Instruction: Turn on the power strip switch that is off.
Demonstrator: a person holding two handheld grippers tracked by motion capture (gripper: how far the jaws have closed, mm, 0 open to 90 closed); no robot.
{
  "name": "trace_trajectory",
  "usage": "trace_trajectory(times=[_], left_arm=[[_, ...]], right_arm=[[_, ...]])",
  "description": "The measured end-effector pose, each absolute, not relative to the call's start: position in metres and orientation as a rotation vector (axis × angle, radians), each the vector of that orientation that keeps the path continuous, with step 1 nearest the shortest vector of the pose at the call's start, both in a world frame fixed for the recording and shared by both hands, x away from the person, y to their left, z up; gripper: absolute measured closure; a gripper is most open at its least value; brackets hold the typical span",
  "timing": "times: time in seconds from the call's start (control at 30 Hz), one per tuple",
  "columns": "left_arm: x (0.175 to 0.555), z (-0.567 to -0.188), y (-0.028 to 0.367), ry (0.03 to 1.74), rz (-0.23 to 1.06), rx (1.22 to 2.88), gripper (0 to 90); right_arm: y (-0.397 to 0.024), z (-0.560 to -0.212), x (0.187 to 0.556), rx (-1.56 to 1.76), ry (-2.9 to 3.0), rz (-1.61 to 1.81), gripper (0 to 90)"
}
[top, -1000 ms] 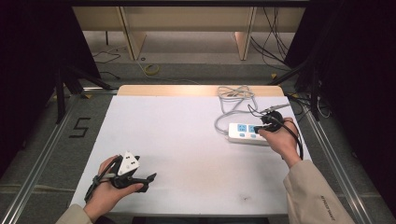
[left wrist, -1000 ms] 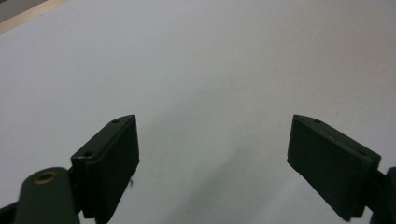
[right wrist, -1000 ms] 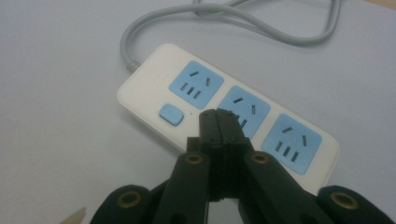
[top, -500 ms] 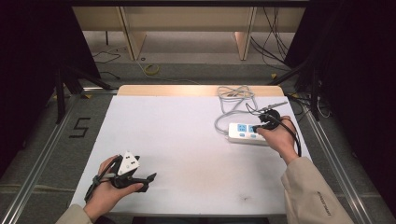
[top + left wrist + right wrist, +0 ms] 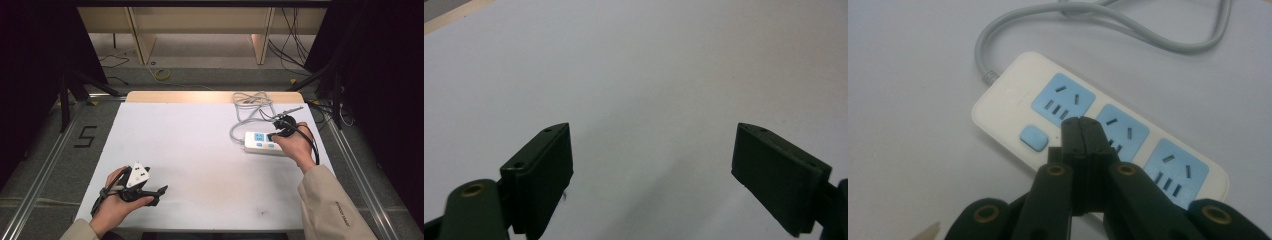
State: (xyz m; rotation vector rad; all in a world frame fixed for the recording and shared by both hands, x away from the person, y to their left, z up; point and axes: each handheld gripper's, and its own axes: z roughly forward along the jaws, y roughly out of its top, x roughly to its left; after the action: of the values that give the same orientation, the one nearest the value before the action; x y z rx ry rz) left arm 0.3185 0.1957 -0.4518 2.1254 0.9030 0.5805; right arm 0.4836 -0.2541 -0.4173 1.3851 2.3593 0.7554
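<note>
A white power strip point(image 5: 260, 143) point(image 5: 1098, 135) with three blue sockets and a blue switch point(image 5: 1033, 137) lies at the right of the white table point(image 5: 200, 145). Its grey cable point(image 5: 247, 107) point(image 5: 1108, 20) loops toward the far edge. My right gripper point(image 5: 274, 135) point(image 5: 1081, 123) is shut with nothing between its jaws; its tips hover just above the strip, between the switch and the middle socket. Whether they touch it I cannot tell. My left gripper point(image 5: 161, 191) point(image 5: 651, 170) rests near the front left edge, open, with bare table between its jaws.
A wooden strip point(image 5: 210, 97) runs along the table's far edge. Beyond it are a shelf frame point(image 5: 200, 30) and loose cables point(image 5: 160, 75) on the floor. A metal rail point(image 5: 45, 165) runs along the left side, by a floor mark shaped like a 5 point(image 5: 86, 136).
The right gripper has shifted very slightly over the power strip. The left hand and gripper have stayed where they were.
</note>
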Motion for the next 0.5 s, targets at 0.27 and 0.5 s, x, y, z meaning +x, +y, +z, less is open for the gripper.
trace_trajectory(times=[0.27, 0.5], left_arm=[[0.3188, -0.4517, 0.1949, 0.898, 0.579, 2.127, 16.3], [0.3188, -0.4515, 0.1947, 0.893, 0.579, 2.132, 16.3]], right_arm=[[-0.2481, -0.4199, 0.4865, 1.382, 2.383, 0.745, 90.0], [-0.2454, -0.4185, 0.4893, 1.382, 2.399, 0.731, 90.0]])
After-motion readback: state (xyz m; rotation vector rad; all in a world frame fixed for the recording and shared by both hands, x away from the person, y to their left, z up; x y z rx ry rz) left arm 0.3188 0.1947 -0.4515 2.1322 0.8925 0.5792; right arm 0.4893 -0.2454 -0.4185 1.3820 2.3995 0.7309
